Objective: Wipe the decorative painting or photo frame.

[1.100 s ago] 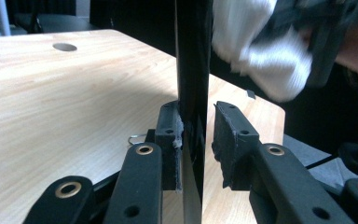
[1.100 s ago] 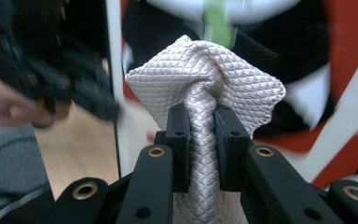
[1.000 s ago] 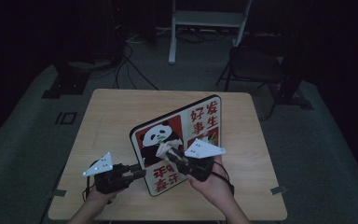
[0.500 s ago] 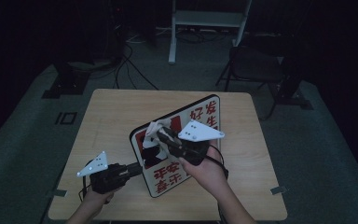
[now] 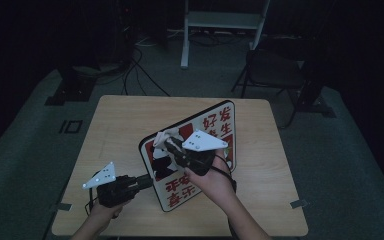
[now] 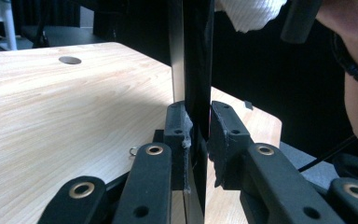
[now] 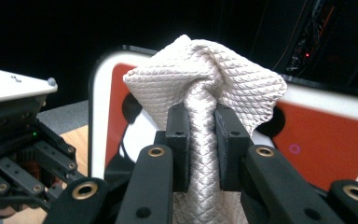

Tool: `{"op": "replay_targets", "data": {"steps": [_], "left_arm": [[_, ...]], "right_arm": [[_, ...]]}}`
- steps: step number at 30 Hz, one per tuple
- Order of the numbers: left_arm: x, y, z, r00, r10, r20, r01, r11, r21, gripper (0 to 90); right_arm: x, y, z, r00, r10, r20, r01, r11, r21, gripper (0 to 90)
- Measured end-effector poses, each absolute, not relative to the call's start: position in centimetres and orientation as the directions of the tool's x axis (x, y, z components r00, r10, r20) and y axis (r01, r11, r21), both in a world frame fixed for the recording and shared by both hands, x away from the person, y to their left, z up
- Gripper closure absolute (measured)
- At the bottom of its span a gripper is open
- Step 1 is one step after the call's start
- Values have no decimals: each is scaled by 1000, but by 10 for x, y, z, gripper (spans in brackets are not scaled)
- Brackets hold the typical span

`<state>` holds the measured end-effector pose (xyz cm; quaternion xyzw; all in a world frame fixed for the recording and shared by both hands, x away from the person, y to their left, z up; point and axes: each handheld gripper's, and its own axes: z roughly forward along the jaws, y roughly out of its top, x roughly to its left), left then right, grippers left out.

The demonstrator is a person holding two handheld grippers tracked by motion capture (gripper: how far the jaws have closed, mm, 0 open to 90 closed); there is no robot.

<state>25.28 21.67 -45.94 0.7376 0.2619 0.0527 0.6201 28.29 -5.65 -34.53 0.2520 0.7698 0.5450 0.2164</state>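
Observation:
A board (image 5: 180,192) with a white rim, a panda picture and red characters stands tilted up on the wooden table (image 5: 115,125). My left gripper (image 5: 147,181) is shut on the board's lower left edge. In the left gripper view the thin dark board edge (image 6: 193,56) runs up between the pads of the left gripper (image 6: 197,130). My right gripper (image 5: 169,144) is shut on a bunched white quilted cloth (image 5: 161,136) and holds it against the panda face. In the right gripper view the cloth (image 7: 209,74) bulges above the right gripper (image 7: 201,123), with the red board (image 7: 326,149) behind it.
The table has a small round hole (image 6: 70,59) in its top. Behind the table on the dark floor stand a black chair (image 5: 275,75) and a white stand (image 5: 225,20), with cables beside them. The person's right wrist (image 6: 354,60) hangs close to the board.
The board has tipped from a low slant to a steeper one. My right gripper has carried the cloth up and left across its face. The left gripper has stayed at the edge.

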Motion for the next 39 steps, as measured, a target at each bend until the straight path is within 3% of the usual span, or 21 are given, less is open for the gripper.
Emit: {"op": "replay_targets", "data": {"steps": [25, 39], "left_arm": [[252, 214, -459, 869, 442, -224, 305, -120, 945, 787], [252, 214, -459, 869, 445, -217, 298, -121, 947, 786]], "right_arm": [[259, -71, -437, -789, 614, -22, 300, 416, 858, 779], [250, -79, -493, -784, 618, 49, 422, 475, 772, 779]]}}
